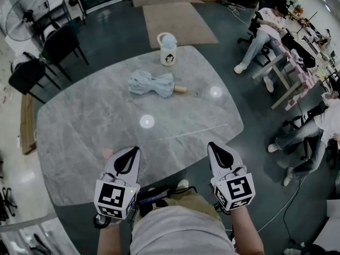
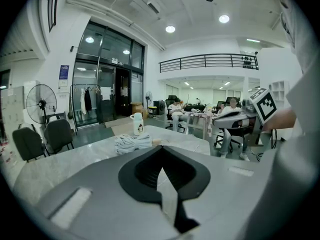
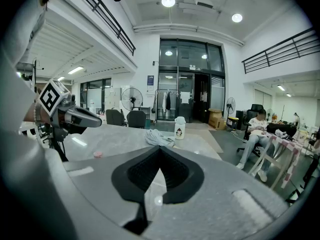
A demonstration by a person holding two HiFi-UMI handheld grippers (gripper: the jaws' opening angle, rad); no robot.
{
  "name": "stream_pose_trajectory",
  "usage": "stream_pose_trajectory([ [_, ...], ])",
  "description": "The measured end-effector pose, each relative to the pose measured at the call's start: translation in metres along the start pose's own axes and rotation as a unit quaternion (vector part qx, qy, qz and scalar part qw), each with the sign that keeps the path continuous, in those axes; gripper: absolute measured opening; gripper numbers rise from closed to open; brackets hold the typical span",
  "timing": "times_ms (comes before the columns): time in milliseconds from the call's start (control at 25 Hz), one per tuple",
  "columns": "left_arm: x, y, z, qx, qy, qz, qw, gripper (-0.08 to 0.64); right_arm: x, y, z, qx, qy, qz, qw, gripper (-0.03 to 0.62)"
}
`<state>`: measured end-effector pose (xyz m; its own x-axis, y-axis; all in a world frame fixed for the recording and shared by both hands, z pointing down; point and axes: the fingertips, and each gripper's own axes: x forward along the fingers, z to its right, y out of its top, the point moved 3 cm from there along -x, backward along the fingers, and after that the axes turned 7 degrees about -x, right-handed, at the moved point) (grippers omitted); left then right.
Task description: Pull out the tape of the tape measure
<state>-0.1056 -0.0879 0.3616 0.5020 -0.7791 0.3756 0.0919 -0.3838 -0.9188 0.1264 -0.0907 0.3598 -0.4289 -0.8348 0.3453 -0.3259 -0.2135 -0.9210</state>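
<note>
A small pink round object [image 1: 107, 153] lies on the grey marble table [image 1: 79, 137], just left of my left gripper; it also shows as a pink spot [image 3: 98, 154] in the right gripper view. Whether it is the tape measure I cannot tell. My left gripper [image 1: 134, 149] hovers over the table's near edge, jaws shut with nothing between them [image 2: 161, 149]. My right gripper [image 1: 212, 144] hangs level with it to the right, also shut and empty [image 3: 160, 148]. Neither touches the pink object.
A folded pale blue umbrella [image 1: 154, 84] lies at the table's middle back, with a white bottle with a penguin print [image 1: 168, 49] behind it. Black chairs [image 1: 58, 47] and a fan [image 1: 24, 17] stand at the far left. People sit at desks [image 1: 276, 31] on the right.
</note>
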Motion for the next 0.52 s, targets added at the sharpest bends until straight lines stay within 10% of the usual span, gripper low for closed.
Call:
stream_pose_trajectory([
  [520, 0.0033, 0.0021, -0.0023, 0.003, -0.002, 0.004, 1.0000, 0.015, 0.0051, -0.0008, -0.0019, -0.001, 0.004, -0.001, 1.000, 0.000],
])
